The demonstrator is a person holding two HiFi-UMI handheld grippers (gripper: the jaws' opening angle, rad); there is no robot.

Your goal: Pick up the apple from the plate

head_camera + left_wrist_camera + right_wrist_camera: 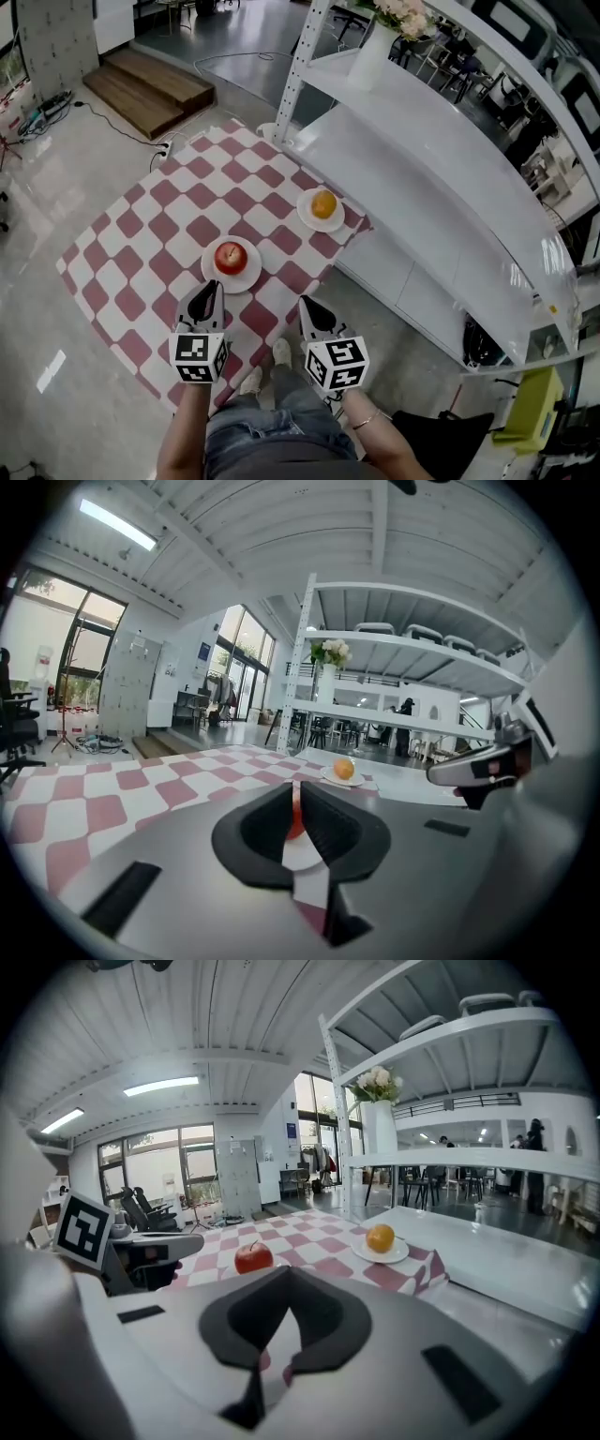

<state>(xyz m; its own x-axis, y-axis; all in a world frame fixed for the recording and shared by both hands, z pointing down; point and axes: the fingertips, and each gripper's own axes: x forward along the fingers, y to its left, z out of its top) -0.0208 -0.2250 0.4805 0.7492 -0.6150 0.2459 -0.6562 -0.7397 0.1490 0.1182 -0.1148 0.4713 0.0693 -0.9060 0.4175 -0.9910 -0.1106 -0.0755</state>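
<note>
Here the left gripper (215,285) and right gripper (304,302) are closed (apparently empty).

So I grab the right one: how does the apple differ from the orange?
The apple is red with a dark stem; the orange is yellow-orange. The apple lies nearer, just ahead of the left gripper; the orange lies farther, near the checkered cloth's edge. Each sits alone on a small white plate.

apple (231,255): glossy skin | plate (253,277): smooth glazed | cloth (159,225): matt | floor (56,375): polished
</note>
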